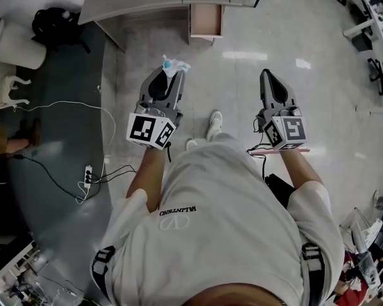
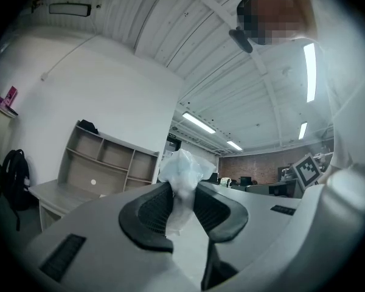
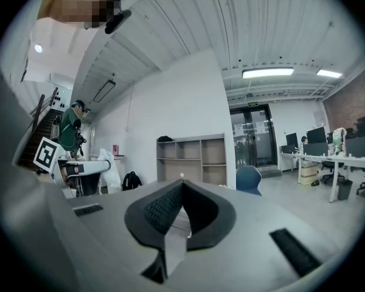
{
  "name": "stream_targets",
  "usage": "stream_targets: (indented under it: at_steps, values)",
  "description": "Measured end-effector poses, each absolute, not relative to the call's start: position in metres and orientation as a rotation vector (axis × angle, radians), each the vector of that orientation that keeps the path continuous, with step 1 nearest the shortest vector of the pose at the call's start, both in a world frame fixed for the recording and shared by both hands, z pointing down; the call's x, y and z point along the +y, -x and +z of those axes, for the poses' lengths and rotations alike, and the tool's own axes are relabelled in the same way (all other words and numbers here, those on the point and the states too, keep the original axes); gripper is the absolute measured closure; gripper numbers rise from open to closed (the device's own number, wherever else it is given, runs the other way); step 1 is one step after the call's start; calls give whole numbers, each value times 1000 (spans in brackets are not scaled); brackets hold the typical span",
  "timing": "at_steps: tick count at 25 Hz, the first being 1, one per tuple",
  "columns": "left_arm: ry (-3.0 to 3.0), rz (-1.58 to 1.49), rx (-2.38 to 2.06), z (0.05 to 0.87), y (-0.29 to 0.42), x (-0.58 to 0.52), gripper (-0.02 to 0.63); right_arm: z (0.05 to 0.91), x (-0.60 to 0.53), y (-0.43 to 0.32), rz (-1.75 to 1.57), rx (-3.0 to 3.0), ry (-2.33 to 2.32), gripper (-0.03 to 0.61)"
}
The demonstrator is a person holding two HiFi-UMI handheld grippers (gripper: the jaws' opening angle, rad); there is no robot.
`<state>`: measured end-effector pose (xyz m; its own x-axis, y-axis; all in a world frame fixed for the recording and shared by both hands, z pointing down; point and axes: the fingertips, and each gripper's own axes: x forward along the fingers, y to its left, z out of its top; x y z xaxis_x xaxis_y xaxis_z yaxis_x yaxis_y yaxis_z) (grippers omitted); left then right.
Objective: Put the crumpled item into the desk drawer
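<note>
Left gripper (image 2: 181, 193) clamps the crumpled, filmy pale item (image 2: 184, 168); right gripper (image 3: 181, 192) clenched, empty; boxy wooden drawer (image 1: 206, 20) (head view only) stands open.

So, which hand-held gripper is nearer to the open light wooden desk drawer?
Left. The left hand-held gripper, gripping the crumpled white-blue item, is just below-left of the drawer in head view; the right hand-held gripper is farther, below-right.

The person wore a white short-sleeved T-shirt (image 1: 223, 215) with dark lettering (image 1: 177, 211) across the back. Black buckled harness straps (image 1: 101, 263) sat at both shoulders, and the shoes (image 1: 214, 123) were white. The grey, black-padded left tool (image 1: 171, 74) and right tool (image 1: 267, 75) each carried a black-and-white marker cube (image 1: 150, 131). A thin black cable (image 1: 263, 164) trailed from the right one.
</note>
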<state>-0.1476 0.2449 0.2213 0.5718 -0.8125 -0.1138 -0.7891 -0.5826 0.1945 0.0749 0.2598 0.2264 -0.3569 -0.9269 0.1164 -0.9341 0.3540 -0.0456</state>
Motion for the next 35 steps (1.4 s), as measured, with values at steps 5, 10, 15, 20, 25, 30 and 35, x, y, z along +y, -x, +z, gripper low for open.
stream_targets:
  at_steps: [5, 10, 15, 20, 25, 30, 35]
  values:
    - [-2685, -271, -1362, 220, 115, 203, 517, 228, 215, -100, 184, -2554, -1694, 580]
    - [-2672, -235, -1400, 224, 91, 161, 517, 232, 169, -127, 196, -2582, -1661, 580]
    - [-2645, -204, -1449, 232, 71, 125, 517, 244, 129, -144, 233, -2606, -1608, 580]
    - [-2613, -183, -1475, 242, 48, 102, 517, 251, 101, -157, 242, -2639, -1541, 580]
    - [-2598, -159, -1487, 247, 33, 85, 517, 259, 81, -170, 275, -2649, -1511, 580]
    - [-2578, -139, -1498, 252, 30, 65, 517, 271, 59, -172, 313, -2643, -1495, 580]
    - [-2579, -124, -1473, 263, 27, 44, 517, 284, 40, -164, 331, -2635, -1474, 580]
